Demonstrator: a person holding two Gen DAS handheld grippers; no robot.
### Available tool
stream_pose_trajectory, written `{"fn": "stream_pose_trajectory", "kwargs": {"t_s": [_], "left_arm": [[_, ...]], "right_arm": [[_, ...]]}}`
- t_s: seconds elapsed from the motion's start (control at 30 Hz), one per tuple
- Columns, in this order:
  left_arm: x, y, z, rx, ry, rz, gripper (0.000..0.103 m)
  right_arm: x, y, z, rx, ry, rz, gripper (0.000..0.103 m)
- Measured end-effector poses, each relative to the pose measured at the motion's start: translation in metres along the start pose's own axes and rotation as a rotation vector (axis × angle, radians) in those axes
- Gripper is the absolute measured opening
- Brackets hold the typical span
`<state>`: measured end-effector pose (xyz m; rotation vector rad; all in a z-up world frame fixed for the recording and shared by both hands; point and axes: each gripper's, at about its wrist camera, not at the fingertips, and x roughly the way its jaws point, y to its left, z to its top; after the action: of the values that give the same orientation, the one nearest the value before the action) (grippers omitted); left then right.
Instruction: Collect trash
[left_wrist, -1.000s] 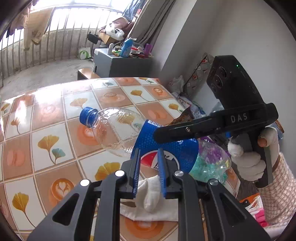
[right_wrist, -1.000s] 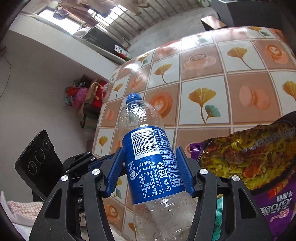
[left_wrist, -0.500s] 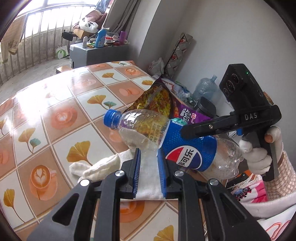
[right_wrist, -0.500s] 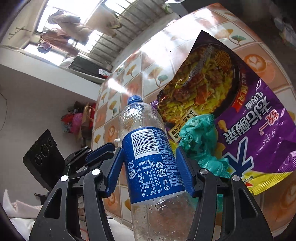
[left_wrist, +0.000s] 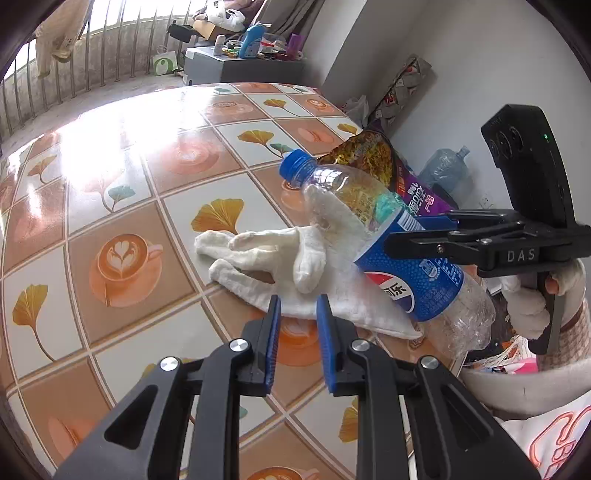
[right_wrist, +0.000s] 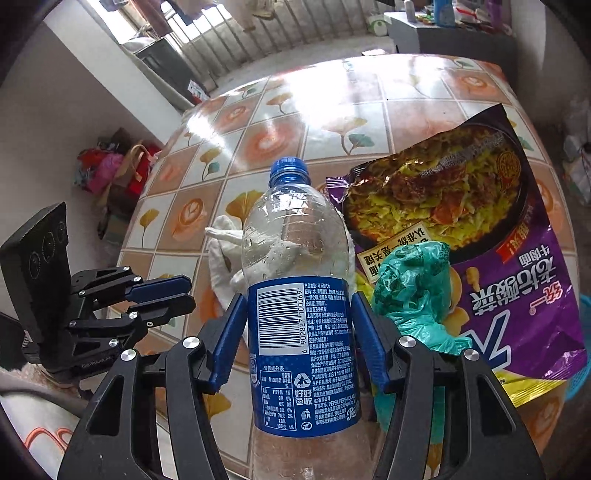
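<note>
A clear plastic bottle (right_wrist: 297, 325) with a blue label and blue cap is clamped at the label between my right gripper's (right_wrist: 298, 297) blue pads and held off the table. From the left wrist the bottle (left_wrist: 402, 273) slants up to the left in the right gripper (left_wrist: 402, 234). A white cloth glove (left_wrist: 266, 251) lies flat on the table just beyond my left gripper (left_wrist: 298, 306), whose jaws stand a narrow gap apart with nothing between them. A purple noodle bag (right_wrist: 461, 206) and a crumpled green plastic bag (right_wrist: 413, 288) lie right of the bottle.
The table (left_wrist: 129, 184) has a glossy cloth with a tile, leaf and coffee-cup print. A gloved hand (left_wrist: 524, 306) holds the right gripper past the table's right edge. A water jug (left_wrist: 443, 166) stands by the wall, a grey cabinet (left_wrist: 240, 62) behind.
My left gripper has dropped and pulled back, so the whole glove now lies ahead of its tips. The right gripper carried the bottle rightward, by the noodle bag and green bag.
</note>
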<state>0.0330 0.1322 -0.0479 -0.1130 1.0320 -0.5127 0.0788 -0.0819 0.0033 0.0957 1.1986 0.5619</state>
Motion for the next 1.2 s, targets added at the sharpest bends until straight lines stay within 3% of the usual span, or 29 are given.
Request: {"fn": "stream_pose_trajectory", "kwargs": {"t_s": [0.17, 0.33, 0.47, 0.67, 0.8, 0.9, 0.97, 1.07, 1.2], "left_arm": [[-0.002, -0.013, 0.006, 0.063, -0.03, -0.027, 0.019], [0.003, -0.042, 0.01, 0.169, -0.031, -0.11, 0.019], [0.016, -0.072, 0.007, 0.287, 0.009, -0.175, 0.036], [0.046, -0.108, -0.008, 0.475, 0.062, -0.082, 0.048], [0.069, -0.113, -0.015, 0.519, 0.099, 0.023, 0.048], [0.071, -0.111, -0.021, 0.535, 0.067, 0.049, 0.048], [0.071, -0.112, -0.022, 0.545, 0.054, 0.07, 0.045], [0.07, -0.105, -0.019, 0.504, 0.043, 0.077, 0.028], [0.065, -0.085, -0.002, 0.373, 0.064, 0.014, 0.008]], "right_arm": [[-0.035, -0.012, -0.003, 0.092, -0.125, 0.074, 0.053], [-0.075, -0.023, -0.014, 0.161, -0.237, 0.062, 0.053], [-0.105, -0.037, -0.03, 0.232, -0.315, 0.027, 0.053], [-0.113, -0.064, -0.062, 0.347, -0.334, -0.051, 0.054], [-0.099, -0.077, -0.077, 0.419, -0.313, -0.095, 0.054], [-0.095, -0.085, -0.084, 0.442, -0.306, -0.096, 0.054], [-0.093, -0.09, -0.087, 0.444, -0.303, -0.098, 0.054], [-0.088, -0.097, -0.088, 0.458, -0.291, -0.112, 0.054], [-0.087, -0.101, -0.09, 0.464, -0.296, -0.108, 0.054]]}}
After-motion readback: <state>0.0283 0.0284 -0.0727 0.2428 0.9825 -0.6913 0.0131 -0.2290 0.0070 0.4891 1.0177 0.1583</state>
